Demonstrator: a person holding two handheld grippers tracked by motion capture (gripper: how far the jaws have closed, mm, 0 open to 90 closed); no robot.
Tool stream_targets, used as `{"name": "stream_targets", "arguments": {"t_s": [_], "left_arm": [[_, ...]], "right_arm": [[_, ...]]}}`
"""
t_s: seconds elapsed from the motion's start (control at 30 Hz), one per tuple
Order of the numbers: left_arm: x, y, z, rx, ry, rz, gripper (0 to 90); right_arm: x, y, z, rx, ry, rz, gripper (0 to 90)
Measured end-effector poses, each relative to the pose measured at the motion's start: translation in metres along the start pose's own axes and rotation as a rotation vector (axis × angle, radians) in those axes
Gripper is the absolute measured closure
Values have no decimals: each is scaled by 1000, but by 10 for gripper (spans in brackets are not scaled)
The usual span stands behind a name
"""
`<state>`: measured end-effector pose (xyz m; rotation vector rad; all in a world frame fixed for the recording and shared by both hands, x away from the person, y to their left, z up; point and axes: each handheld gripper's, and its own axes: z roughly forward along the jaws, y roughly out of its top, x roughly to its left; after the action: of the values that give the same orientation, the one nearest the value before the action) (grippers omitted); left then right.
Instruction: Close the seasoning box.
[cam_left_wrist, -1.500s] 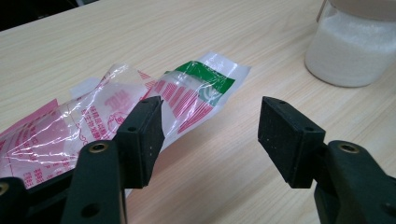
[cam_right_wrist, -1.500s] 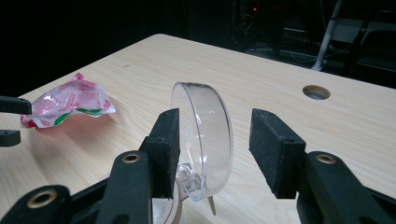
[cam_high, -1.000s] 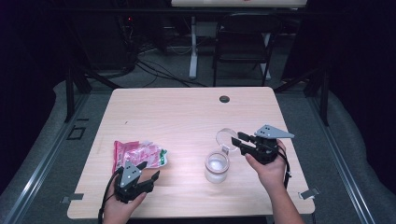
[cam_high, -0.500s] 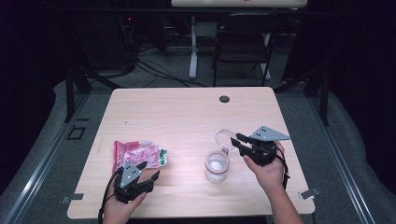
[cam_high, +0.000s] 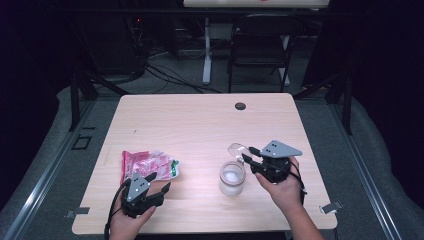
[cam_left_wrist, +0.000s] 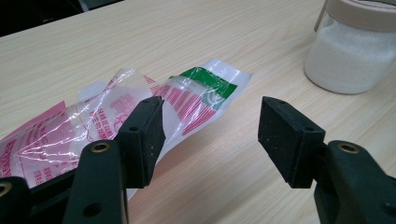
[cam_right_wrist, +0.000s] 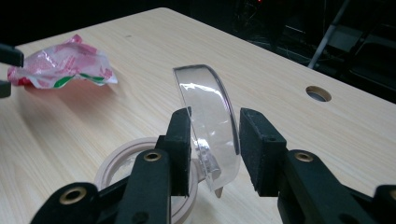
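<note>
A crumpled pink, white and green plastic bag (cam_high: 147, 165) (cam_left_wrist: 70, 130) (cam_right_wrist: 60, 65) lies at the table's front left. Just in front of it rests my left gripper (cam_high: 159, 181) (cam_left_wrist: 210, 135), open, its left jaw close to the bag's edge. A jar (cam_high: 232, 178) (cam_left_wrist: 355, 51) with a tan rim (cam_right_wrist: 121, 158) holds white granules and stands uncovered at the front right. To the right of the jar, my right gripper (cam_high: 250, 161) (cam_right_wrist: 215, 140) is shut on a clear round lid (cam_high: 239, 150) (cam_right_wrist: 210, 121), held on edge above the table.
The wooden table (cam_high: 200, 125) has a round cable hole (cam_high: 240, 106) (cam_right_wrist: 318, 93) near its far edge. A dark chair (cam_high: 260, 45) and cables sit on the floor behind the table.
My right gripper has shifted slightly down and toward the jar with the clear lid in it. The left gripper and the bag have not moved.
</note>
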<state>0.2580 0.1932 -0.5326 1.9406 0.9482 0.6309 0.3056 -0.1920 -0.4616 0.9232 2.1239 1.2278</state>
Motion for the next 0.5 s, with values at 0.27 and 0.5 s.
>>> {"name": "stream_targets", "arguments": {"t_s": [0.27, 0.5], "left_arm": [[0, 0, -1, -3, -1, 1, 404], [0, 0, 0, 1, -4, 3, 403]], "right_arm": [[17, -3, -2, 8, -51, -125, 641], [25, -8, -2, -1, -56, -166, 628]]}}
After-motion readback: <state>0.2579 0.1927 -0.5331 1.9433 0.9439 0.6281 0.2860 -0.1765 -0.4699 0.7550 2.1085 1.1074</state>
